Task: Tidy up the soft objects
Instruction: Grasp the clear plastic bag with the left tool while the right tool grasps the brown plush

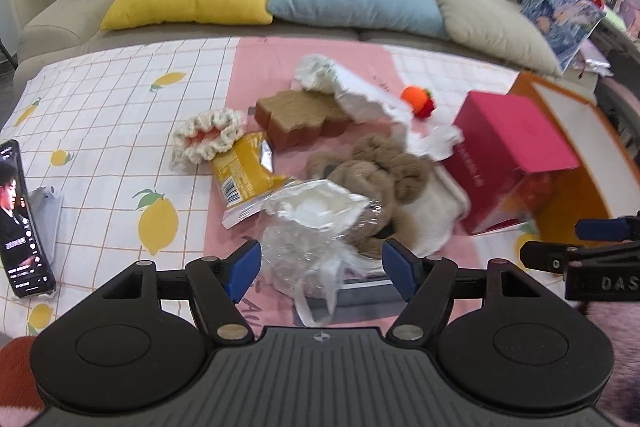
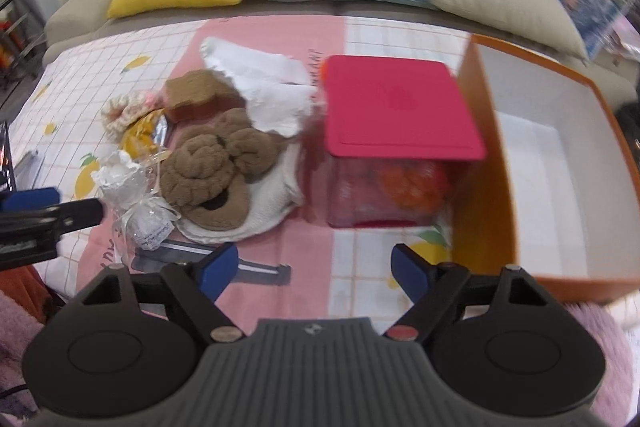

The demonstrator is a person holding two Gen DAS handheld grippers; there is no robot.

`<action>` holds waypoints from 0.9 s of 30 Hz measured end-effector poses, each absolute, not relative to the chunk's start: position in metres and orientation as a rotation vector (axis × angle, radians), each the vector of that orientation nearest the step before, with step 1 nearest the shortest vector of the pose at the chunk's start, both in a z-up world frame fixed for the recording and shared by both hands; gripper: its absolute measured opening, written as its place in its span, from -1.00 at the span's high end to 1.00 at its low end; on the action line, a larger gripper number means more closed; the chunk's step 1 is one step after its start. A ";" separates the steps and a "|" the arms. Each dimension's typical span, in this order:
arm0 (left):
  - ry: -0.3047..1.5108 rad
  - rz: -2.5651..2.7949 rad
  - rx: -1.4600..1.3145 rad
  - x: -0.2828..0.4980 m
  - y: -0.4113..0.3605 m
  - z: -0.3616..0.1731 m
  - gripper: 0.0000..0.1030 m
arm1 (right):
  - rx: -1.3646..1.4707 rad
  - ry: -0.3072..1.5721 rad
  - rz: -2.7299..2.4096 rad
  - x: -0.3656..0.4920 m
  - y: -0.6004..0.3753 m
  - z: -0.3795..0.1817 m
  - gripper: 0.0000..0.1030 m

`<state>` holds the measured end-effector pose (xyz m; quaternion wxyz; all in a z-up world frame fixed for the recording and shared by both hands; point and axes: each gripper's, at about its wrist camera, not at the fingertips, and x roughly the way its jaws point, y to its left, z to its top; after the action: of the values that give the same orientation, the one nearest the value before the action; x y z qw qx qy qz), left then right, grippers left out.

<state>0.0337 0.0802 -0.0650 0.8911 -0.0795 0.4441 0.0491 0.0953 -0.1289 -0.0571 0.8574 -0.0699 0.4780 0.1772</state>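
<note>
Now the left gripper [image 1: 321, 269], jaws spread and empty, straddles the crinkly plastic bag [image 1: 308, 247], needing a gentle squeeze next, while the right gripper [image 2: 315, 272] hangs unclenched, holding nothing.

Raised letters "DAS" show on the right gripper [image 1: 600, 243]; other print is too blurred to read

Bright even indoor light, soft shadows, fisheye-bent edges, right wrist view motion-blurred
</note>
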 end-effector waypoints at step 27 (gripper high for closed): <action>0.835 0.174 -0.164 0.052 0.097 -0.095 0.23 | -0.317 0.775 0.657 0.100 -0.053 -0.095 -0.16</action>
<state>0.0522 0.0968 -0.0951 0.9072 -0.0796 0.4044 0.0845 0.0996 -0.0532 -0.0949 0.8618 -0.1509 0.3695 0.3131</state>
